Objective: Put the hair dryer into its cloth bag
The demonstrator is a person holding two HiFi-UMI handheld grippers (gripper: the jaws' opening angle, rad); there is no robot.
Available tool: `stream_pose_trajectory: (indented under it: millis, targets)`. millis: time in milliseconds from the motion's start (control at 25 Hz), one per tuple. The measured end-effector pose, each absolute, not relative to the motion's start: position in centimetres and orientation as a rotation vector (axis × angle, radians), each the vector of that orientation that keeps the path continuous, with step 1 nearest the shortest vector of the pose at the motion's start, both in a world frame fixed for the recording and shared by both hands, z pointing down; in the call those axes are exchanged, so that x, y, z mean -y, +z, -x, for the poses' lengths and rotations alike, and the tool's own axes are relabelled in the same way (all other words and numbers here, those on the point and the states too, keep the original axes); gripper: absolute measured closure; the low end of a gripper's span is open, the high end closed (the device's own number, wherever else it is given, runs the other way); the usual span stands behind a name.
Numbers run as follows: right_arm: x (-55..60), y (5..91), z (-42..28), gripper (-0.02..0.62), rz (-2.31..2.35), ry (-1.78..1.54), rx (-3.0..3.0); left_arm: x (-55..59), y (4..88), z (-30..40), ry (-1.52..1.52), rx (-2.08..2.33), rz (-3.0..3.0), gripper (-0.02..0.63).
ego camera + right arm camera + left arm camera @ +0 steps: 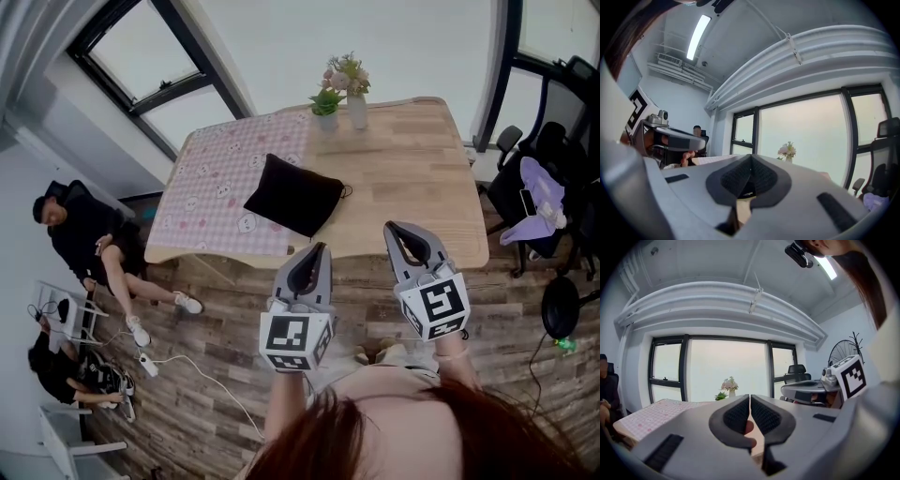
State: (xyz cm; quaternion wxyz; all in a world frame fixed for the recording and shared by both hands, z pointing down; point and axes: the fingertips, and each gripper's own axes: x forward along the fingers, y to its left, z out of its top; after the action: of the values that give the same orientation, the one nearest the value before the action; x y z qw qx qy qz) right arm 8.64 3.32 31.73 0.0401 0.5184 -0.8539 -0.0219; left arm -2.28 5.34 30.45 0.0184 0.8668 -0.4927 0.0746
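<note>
Hair [394, 441] nearest; left claw [321, 247] and right claw [391, 228] shut and empty, short of the cloth bag [293, 194]

Reddish-brown, filling the bottom edge of the head view. Just beyond it, the two claws side by side above the plank floor [216, 375], pointing toward the wooden table [412, 178] and stopping short of its near edge. In each claw's own view, ribbed pads pressed together with nothing between them: no grip on anything.

Cloth bag: black, puffy, near the middle of the table, straddling the right edge of the pink patterned cloth [225, 173], its right part on bare wood.

Lies farther off than the left claw and a little to its left, almost straight ahead of the tips. From the right claw, farther off again and clearly to the left. Left claw the nearer of the two, so by judgement the likelier to reach first.

Long axis roughly left to right, with the right end slightly nearer. Thin cord [347, 191] showing at that right end, so probably the mouth there, though only a guess.

Hair dryer: nowhere in sight as a separate thing. Possibly already inside the bulging bag; cannot tell from these views.

Vase of flowers [354, 94] at the far edge, well apart from the bag and out of the way.

Next step, as judged: opening a claw and going forward over the near edge toward the corded end.
</note>
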Motion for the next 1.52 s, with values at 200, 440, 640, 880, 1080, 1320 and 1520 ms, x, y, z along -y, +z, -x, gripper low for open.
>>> stream_pose_trajectory:
  millis: [200, 440, 640, 880, 1080, 1320, 1520]
  targets:
    - [-3.8, 31.4, -8.1, 0.595, -1.606, -0.077, 2.603, -5.4, 30.4, 3.2, 0.226, 1.521, -2.699, 0.591]
    - [-4.3, 31.2, -7.6, 0.595, -1.617, -0.086, 2.585, -5.6, 30.5, 3.8, 0.231, 1.511, -2.713, 0.591]
    - [-4.6, 30.8, -7.3, 0.595, -1.612, -0.098, 2.586, -5.8, 30.3, 4.0, 0.220, 1.517, -2.721, 0.591]
    - [-5.0, 30.8, -7.0, 0.595, -1.603, -0.101, 2.580, -6.4, 30.1, 4.5, 0.198, 1.525, -2.714, 0.591]
    - [-4.8, 30.7, -6.6, 0.595, -1.587, -0.107, 2.582, -6.6, 30.2, 4.8, 0.180, 1.503, -2.707, 0.591]
    - [-4.9, 31.1, -5.8, 0.595, -1.567, -0.106, 2.580, -6.7, 30.3, 5.3, 0.160, 1.473, -2.709, 0.591]
    - [-4.8, 31.5, -5.5, 0.595, -1.575, -0.094, 2.568, -6.7, 30.4, 5.7, 0.156, 1.454, -2.713, 0.591]
